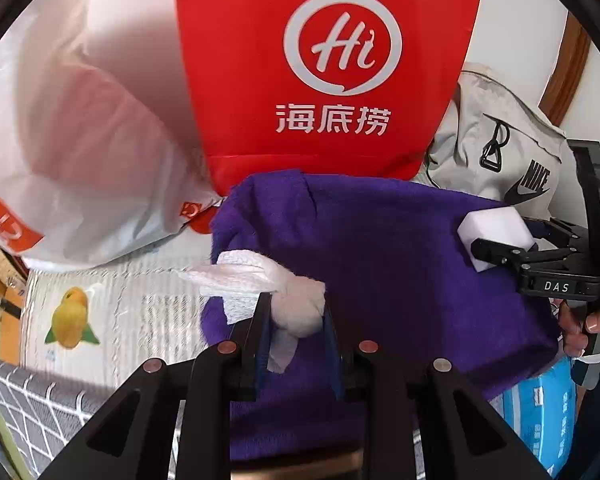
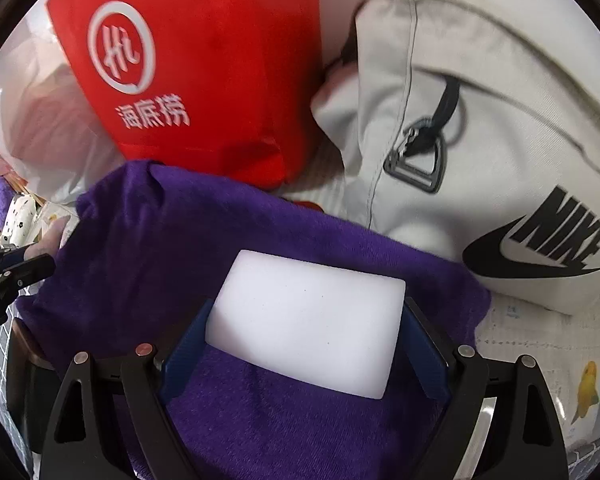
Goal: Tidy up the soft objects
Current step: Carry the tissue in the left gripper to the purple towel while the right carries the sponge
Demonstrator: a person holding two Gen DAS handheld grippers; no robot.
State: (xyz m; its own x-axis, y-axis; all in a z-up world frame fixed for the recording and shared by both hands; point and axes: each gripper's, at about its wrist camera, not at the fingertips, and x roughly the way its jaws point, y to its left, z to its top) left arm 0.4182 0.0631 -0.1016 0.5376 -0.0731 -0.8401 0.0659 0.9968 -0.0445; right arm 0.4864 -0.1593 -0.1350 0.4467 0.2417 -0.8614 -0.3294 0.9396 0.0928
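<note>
Over the purple towel [image 1: 380, 264], the left gripper [image 1: 296, 320] pinches a crumpled tissue [image 1: 276, 292], and the right gripper [image 2: 306, 328] clamps a white sponge [image 2: 308, 320]. To set each down well, I would lower until it rests on the towel before easing the jaws (both squash easily). The sponge's long axis runs across the jaws; the tissue's loose end points toward the towel's left edge.

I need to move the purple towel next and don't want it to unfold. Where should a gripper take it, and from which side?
Probably at the bunched, folded corner of the purple towel nearest the red bag, coming from above. The cloth there humps up thick enough to pinch; elsewhere it lies flat. Both grippers are full now: left gripper holds tissue, right gripper a white sponge.
</note>
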